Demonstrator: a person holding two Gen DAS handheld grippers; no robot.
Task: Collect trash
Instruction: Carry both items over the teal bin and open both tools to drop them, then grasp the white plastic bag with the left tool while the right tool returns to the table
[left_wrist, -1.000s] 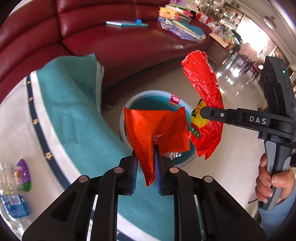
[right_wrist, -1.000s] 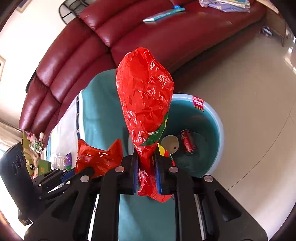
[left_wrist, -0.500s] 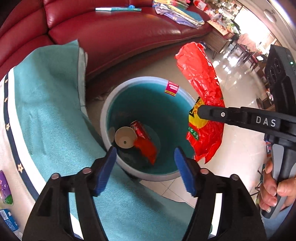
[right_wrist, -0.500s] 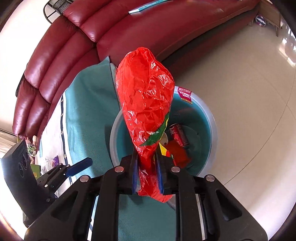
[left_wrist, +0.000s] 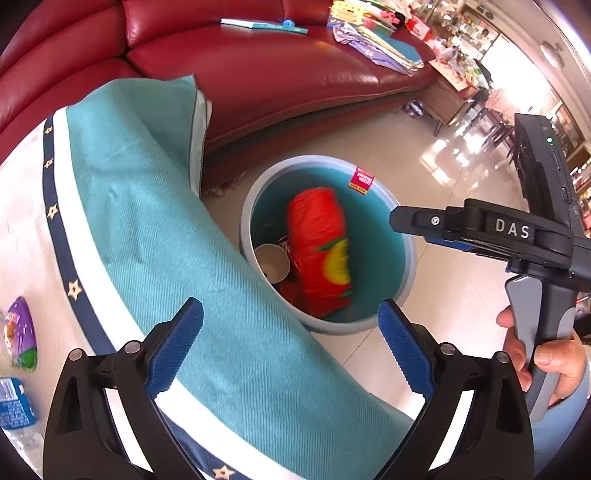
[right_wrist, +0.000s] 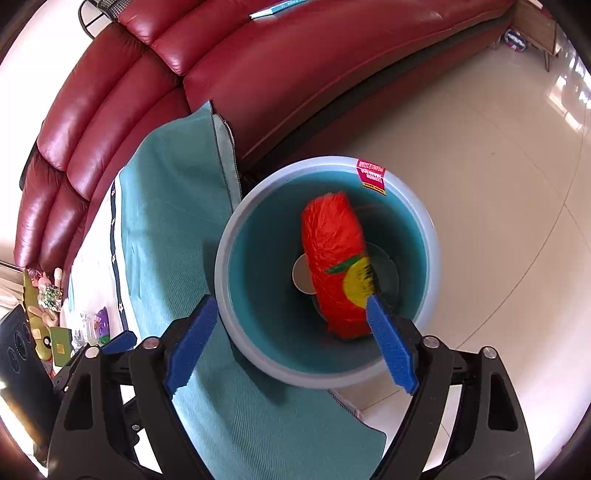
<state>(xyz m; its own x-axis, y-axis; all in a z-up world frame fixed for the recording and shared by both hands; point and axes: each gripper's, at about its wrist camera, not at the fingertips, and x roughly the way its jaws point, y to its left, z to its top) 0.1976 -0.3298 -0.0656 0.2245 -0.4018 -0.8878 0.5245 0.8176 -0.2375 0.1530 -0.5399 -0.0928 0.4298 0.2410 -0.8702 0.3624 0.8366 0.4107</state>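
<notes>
The crinkled red-and-yellow foil snack bag (right_wrist: 334, 269) is blurred inside the round teal plastic bin (right_wrist: 236, 236). Above, right tongs (right_wrist: 290, 341) and left tongs (left_wrist: 290, 345) have just been opening; nothing between. Teal-draped bench (left_wrist: 236, 332) at nine o'clock.

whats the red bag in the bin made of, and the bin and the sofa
Red bag: thin plastic or foil film, glossy and finely crinkled. Bin: looks like moulded plastic, smooth pale rim and teal inside. Sofa: leather or faux leather, shiny highlights on dark red cushions.
</notes>
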